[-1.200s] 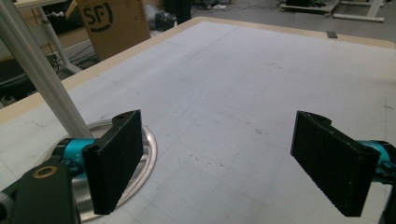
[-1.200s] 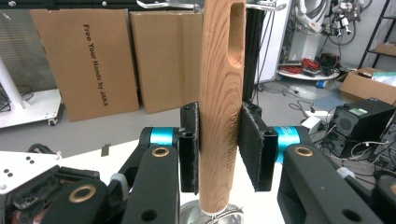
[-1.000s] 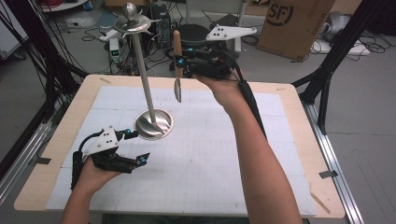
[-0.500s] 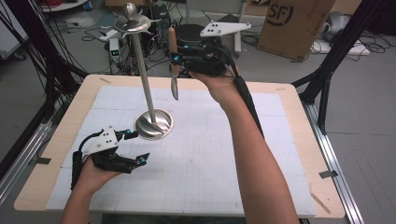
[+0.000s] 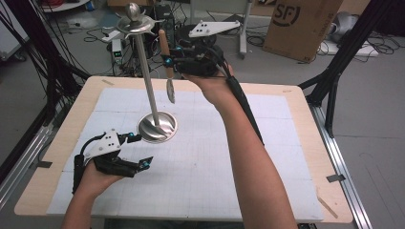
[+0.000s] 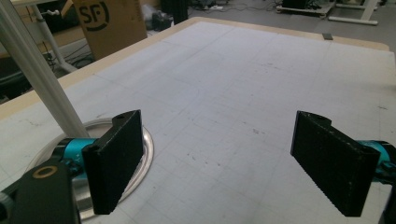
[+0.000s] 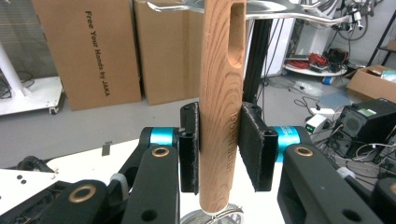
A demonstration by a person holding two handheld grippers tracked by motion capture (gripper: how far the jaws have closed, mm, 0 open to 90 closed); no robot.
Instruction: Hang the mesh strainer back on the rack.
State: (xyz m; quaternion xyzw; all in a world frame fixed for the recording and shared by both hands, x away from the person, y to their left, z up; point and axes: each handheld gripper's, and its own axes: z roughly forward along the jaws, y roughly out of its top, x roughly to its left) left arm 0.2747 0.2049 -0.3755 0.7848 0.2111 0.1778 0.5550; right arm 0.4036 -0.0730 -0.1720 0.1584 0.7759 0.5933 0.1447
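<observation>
The bench (image 5: 286,157) carries a metal stand (image 5: 149,95), its round base flat on the white mat and its pole tilted, ending in hooked arms at the top. The right gripper (image 5: 168,61) hangs above the far edge, pinching the wooden handle of a utensil (image 7: 222,102) upright (slotted end near the hooks). The left gripper (image 5: 139,151) rests just beside the base, spread with nothing between.

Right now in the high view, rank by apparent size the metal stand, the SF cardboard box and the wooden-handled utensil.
1. Metal stand, tallest span.
2. SF cardboard box, partly cropped and farther away, so its rank against the stand is unsure.
3. Wooden-handled utensil, clearly smallest, held in the right tool.
</observation>
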